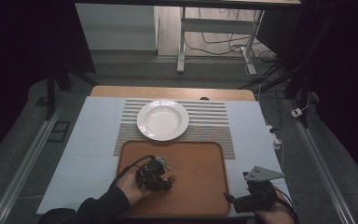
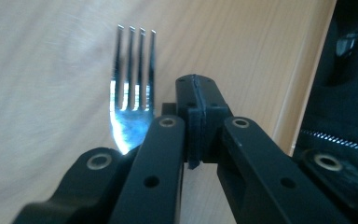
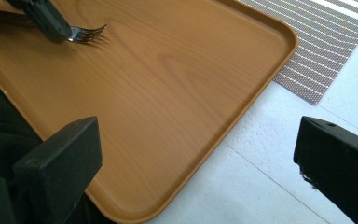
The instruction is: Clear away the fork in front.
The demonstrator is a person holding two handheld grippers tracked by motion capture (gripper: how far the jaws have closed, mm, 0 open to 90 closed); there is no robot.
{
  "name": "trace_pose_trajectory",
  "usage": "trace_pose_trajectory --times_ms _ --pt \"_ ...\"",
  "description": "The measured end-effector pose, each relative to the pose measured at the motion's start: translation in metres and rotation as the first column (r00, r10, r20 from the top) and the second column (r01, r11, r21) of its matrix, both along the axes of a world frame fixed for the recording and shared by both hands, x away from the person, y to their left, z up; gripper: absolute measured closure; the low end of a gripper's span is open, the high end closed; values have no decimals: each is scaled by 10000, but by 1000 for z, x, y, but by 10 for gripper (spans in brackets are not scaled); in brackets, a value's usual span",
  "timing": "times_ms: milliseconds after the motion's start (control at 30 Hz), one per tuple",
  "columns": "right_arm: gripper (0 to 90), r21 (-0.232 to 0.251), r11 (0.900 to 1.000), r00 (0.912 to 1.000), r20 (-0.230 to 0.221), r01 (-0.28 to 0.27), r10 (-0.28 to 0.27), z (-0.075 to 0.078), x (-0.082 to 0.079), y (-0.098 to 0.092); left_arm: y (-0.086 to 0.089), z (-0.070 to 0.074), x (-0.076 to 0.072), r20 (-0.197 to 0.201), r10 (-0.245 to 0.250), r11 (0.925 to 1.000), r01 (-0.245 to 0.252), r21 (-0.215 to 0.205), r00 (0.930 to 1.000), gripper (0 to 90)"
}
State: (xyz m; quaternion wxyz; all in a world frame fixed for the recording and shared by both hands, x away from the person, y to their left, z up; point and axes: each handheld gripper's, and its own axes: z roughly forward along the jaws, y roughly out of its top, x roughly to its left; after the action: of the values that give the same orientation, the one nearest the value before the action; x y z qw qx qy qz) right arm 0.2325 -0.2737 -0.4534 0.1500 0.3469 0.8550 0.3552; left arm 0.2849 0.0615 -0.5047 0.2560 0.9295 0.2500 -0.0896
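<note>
The white table cover (image 1: pixel 88 140) is the widest ground I have, and bare stretches of it lie open on either side of everything else. On it a striped placemat (image 1: pixel 214 116) lies toward the far side, its near strip tucked under the far rim of the wooden tray (image 1: pixel 200 186). The tray sits closest to me with a raised lip and rounded corners; its near right corner lies between the jaws in my right gripper view, with white cover past it and the mat's corner further off. Most of the tray floor is bare, especially the right half and the far strip below the plate (image 1: pixel 163 120). That white plate rests on the mat, just beyond the tray's far rim, apart from both of my tools.

My right gripper (image 1: pixel 235 201) sits at the tray's near right corner, its jaws spread wide with nothing between them, one over the tray and one over the cover.

My left gripper (image 1: pixel 165 182) is over the tray's left half, well inside the rim. Its jaws are pressed together, pinching the fork (image 2: pixel 133 100) at the neck, so the head and its four tines jut out beside the tips, low over the wood with open tray ahead of them
</note>
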Motion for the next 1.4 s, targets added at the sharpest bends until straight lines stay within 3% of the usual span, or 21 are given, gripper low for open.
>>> trace_pose_trajectory --times_ms 100,267,567,700,867,1200,1333,1400 --pt "13 -4 10000 10000 -9 12 -12 0 0 0 -2 -4 1 341 200 9983 -218 537 9992 888" --pt "13 -11 10000 10000 -12 -11 11 0 0 0 8 -5 10 485 852 9946 -878 556 9952 888" --pt "14 -31 10000 10000 -31 -15 15 0 1 0 36 -5 33 636 2205 9718 -2248 712 9733 888" --pt "14 -36 10000 10000 -43 -18 18 0 1 0 50 -5 41 567 2719 9581 -2757 771 9607 887" --pt "15 -30 10000 10000 -48 -9 9 0 1 0 73 -6 51 466 3506 9319 -3534 816 9354 887" --pt "14 23 9999 9999 -74 106 -106 0 1 0 107 -6 61 533 4544 8827 -4575 1076 8892 863" --pt "14 53 9999 9998 -72 165 -164 0 1 0 111 -6 61 542 4684 8752 -4715 1082 8818 845" --pt "14 59 9998 9998 -73 186 -186 0 1 0 113 -3 60 459 4665 8794 -4688 833 8833 813"
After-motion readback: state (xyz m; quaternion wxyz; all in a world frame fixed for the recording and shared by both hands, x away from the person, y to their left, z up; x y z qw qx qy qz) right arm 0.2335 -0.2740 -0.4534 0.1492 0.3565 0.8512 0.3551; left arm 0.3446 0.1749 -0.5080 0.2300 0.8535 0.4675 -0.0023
